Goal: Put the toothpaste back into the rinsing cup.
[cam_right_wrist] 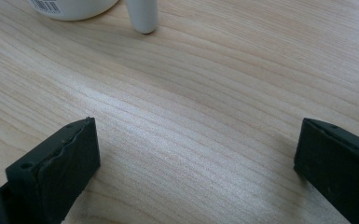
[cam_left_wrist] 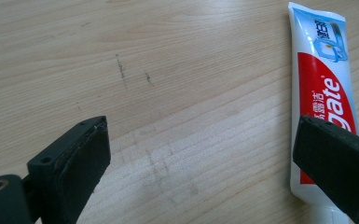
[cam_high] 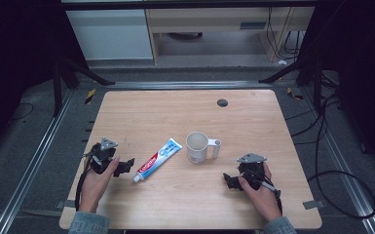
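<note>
Toothpaste (cam_high: pixel 157 160) lies flat near the middle of the tabletop (cam_high: pixel 185 107), slanted, cap toward the front edge, just beside the left gripper (cam_high: pixel 125 166), seemingly laid out for pickup. Left gripper's jaws stand wide apart on bare wood, holding nothing. Right gripper (cam_high: pixel 230 181), near the front right corner, likewise gapes empty. A white mug (cam_high: pixel 198 146) stands upright right of the tube; it looks empty.

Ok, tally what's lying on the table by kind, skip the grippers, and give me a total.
Toothpaste tube: 1, lying flat near the left gripper.
White mug: 1, upright, handle towards the right.
Total: 2
</note>
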A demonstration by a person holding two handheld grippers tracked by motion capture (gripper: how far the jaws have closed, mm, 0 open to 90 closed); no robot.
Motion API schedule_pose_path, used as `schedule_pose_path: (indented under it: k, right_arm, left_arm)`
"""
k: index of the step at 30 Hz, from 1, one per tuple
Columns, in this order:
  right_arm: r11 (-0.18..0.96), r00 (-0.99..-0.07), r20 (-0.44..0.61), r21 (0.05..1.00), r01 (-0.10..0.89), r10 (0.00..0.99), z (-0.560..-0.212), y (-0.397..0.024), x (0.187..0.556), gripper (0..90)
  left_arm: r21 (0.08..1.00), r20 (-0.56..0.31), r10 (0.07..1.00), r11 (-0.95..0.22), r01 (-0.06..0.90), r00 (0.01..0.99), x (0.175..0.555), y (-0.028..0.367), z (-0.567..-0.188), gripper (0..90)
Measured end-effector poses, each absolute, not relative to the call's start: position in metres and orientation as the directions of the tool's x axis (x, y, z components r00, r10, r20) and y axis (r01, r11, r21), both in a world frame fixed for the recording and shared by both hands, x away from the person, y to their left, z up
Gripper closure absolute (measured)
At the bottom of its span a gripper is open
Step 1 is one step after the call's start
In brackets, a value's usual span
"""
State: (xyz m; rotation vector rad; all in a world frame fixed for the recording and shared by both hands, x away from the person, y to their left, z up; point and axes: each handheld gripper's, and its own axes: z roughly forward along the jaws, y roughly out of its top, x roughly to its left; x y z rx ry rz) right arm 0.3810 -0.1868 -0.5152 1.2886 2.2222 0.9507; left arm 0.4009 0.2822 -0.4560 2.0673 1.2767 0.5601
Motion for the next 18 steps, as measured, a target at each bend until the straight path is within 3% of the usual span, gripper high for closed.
schedule_pose_path:
  k: [18]
  right_arm:
    - [0.345,-0.497,-0.006,0.725,0.595,0.868,-0.515,-0.187,0.381,0.4]
  left_arm:
    - [0.682,0.027,0.864,-0.384,0.622,0.503,0.396,0.265,-0.446,4.6]
